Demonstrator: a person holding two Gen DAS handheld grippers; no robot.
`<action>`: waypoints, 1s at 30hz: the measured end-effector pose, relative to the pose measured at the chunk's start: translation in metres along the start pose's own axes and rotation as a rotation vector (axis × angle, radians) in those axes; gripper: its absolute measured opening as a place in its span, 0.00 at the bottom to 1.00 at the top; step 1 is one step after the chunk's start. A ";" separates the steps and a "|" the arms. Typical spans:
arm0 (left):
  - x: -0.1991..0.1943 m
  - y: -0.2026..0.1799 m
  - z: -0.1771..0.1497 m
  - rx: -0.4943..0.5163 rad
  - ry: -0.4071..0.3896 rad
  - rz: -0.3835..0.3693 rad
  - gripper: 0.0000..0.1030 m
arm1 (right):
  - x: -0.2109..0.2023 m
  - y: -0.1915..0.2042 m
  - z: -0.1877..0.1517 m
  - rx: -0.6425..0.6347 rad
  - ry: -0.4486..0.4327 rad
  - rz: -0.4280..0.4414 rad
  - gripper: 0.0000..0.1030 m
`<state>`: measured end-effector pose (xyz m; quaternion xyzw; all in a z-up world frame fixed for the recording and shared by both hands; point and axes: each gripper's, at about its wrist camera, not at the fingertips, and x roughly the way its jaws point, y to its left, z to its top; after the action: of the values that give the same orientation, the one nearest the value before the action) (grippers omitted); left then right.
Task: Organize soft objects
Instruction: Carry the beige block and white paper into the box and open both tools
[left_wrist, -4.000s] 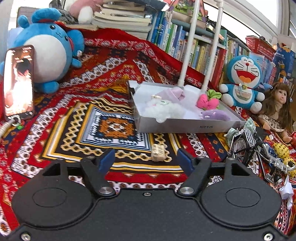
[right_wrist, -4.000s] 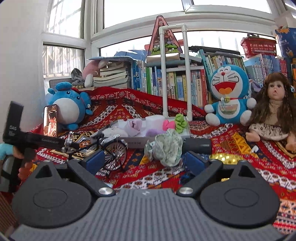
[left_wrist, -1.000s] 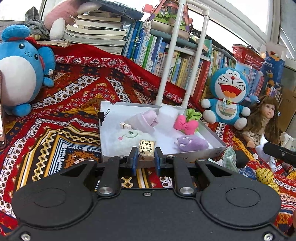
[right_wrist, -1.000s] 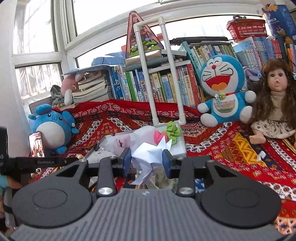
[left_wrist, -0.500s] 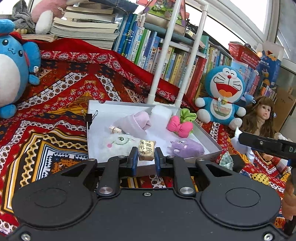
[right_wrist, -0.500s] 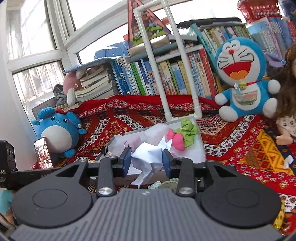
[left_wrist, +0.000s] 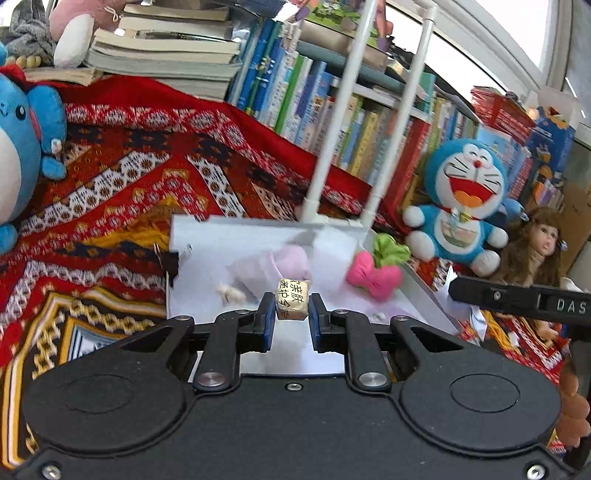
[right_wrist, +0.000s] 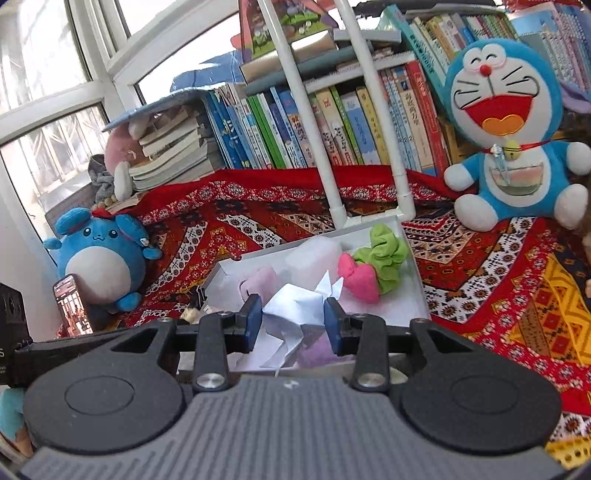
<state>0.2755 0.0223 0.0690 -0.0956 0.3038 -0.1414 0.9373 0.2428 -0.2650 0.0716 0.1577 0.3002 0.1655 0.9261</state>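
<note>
My left gripper (left_wrist: 291, 308) is shut on a small cream cube with printed characters (left_wrist: 293, 303), held above the near part of the white tray (left_wrist: 207, 229). In the tray lie a pale pink plush (left_wrist: 284, 260), a pink bow (left_wrist: 373, 278) and a green scrunchie (left_wrist: 391, 249). My right gripper (right_wrist: 293, 314) is shut on a white folded paper piece (right_wrist: 291, 308), held over the tray's near edge (right_wrist: 412, 273). The pink bow (right_wrist: 358, 278), green scrunchie (right_wrist: 384, 254) and pink plush (right_wrist: 258, 282) show beyond it. The other gripper's black body (left_wrist: 517, 299) crosses the right of the left wrist view.
A patterned red cloth (left_wrist: 122, 192) covers the surface. A blue round plush (right_wrist: 99, 254) and a phone (right_wrist: 70, 302) stand at the left, a blue cat plush (left_wrist: 461, 206) and a doll (left_wrist: 535, 243) at the right. Books (right_wrist: 295, 122) and two white posts (right_wrist: 306, 110) rise behind the tray.
Both grippers have moved forward toward the tray, keeping hold of the cube and the paper piece. The tray now looms larger, and its front edge lies under both grippers.
</note>
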 end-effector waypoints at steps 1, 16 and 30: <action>0.004 0.001 0.004 -0.002 -0.001 0.010 0.17 | 0.005 0.001 0.002 -0.004 0.005 -0.003 0.41; 0.054 0.014 0.020 -0.003 0.079 0.076 0.17 | 0.063 0.006 0.009 -0.004 0.085 -0.020 0.41; 0.070 0.006 0.018 -0.004 0.124 -0.017 0.18 | 0.088 0.002 0.009 0.013 0.111 -0.022 0.42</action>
<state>0.3418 0.0068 0.0435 -0.0910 0.3608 -0.1543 0.9153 0.3148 -0.2295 0.0351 0.1510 0.3539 0.1618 0.9087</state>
